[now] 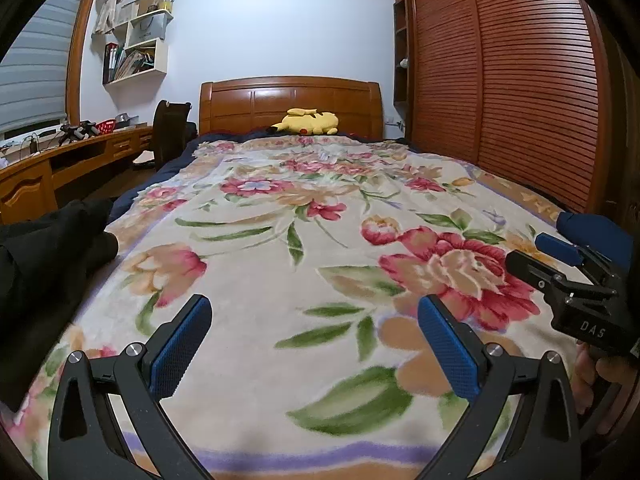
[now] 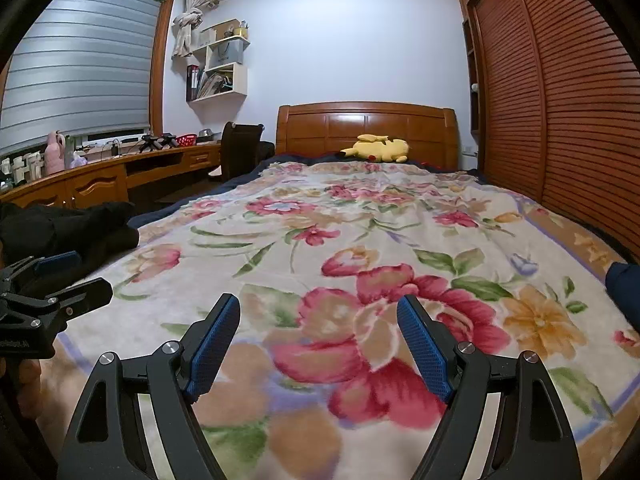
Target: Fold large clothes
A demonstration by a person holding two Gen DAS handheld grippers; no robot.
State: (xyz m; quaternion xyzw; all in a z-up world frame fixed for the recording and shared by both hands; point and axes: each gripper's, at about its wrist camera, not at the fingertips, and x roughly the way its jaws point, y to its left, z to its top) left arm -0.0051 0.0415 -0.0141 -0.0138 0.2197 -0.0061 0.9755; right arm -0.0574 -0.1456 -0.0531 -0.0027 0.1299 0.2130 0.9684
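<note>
1. Two grippers are seen above one floral blanket spread flat over the bed: the left gripper and the right gripper.
2. One black garment is seen heaped at the left edge of the bed, on the blanket; a second, dark blue piece of cloth is glimpsed at the right edge.
3. One yellow plush toy is laid against the single wooden headboard.
4. The left gripper's jaws are spread wide; nothing is held or touched.
5. The right gripper's jaws are likewise parted wide and empty, hovering over the blanket, well apart from the black garment.
</note>
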